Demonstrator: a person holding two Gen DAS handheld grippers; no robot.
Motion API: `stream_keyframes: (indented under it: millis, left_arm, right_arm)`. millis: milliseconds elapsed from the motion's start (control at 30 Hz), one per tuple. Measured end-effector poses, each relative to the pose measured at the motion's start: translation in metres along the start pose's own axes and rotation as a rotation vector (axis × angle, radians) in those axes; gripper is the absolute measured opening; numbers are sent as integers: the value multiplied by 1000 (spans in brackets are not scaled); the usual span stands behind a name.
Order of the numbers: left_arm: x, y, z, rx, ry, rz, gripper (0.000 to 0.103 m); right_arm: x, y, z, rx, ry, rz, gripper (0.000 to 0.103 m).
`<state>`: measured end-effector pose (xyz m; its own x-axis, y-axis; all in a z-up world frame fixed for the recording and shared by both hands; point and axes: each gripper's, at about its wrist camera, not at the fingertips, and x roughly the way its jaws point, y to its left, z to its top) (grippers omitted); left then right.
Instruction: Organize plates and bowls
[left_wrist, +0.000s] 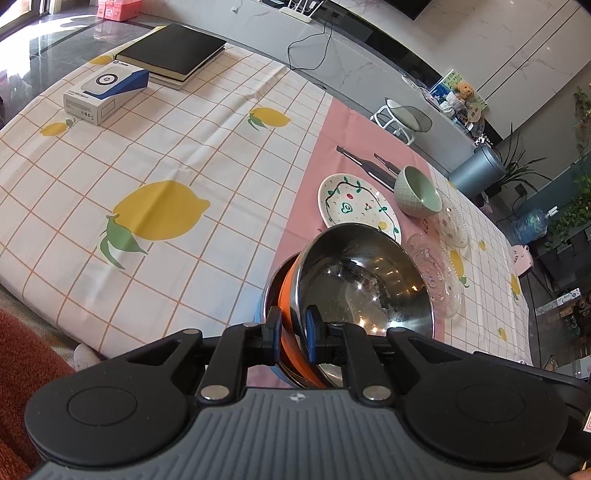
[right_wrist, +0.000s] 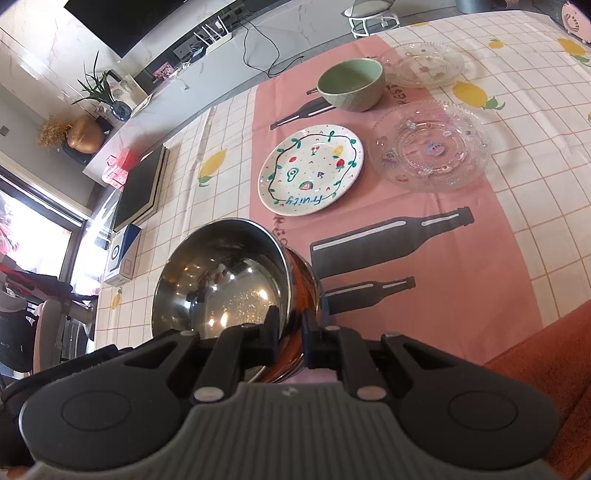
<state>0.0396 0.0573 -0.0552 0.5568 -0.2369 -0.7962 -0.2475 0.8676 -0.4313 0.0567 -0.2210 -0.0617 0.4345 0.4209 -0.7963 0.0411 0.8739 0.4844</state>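
Sunlit and draped in a lemon-print cloth with a pink runner, the table (left_wrist: 184, 155) carries a painted fruit plate (right_wrist: 310, 170), a green bowl (right_wrist: 351, 85) and two glass plates (right_wrist: 430, 147). Our left tongs (left_wrist: 293, 332) and right tongs (right_wrist: 290, 336) are each clenched on the rim of a steel bowl (right_wrist: 225, 280) with an orange outside, held tilted above the near edge. We judge this the carrying step; next, the bowl needs levelling and setting down clear of the fruit plate.
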Motion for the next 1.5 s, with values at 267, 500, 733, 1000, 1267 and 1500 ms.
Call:
stream_keyframes:
  millis: [267,500,733,1000,1267,1500]
  left_arm:
    - [6,-7,-2,71,24,31,15]
    - [10,-13,-3,131,26,73,15]
    - [14,-13,-5,146,35,83,15]
    - [12,-13,-3,151,28,80,16]
    - [4,-10,0,133,1,72,17]
    - [-15,-15,5,158,-58,39,26]
  right_arm:
    - [4,1,1,-22,3,-29,9]
    - [11,1,-1,-25,19,-39,8]
    - [15,1,-1,-33,17,-53,8]
    - [13,5,-2,-57,5,-61,9]
    - [9,4,-3,-57,-14,-61,13]
    - [-6,5,-2,-62,-48,-51,23]
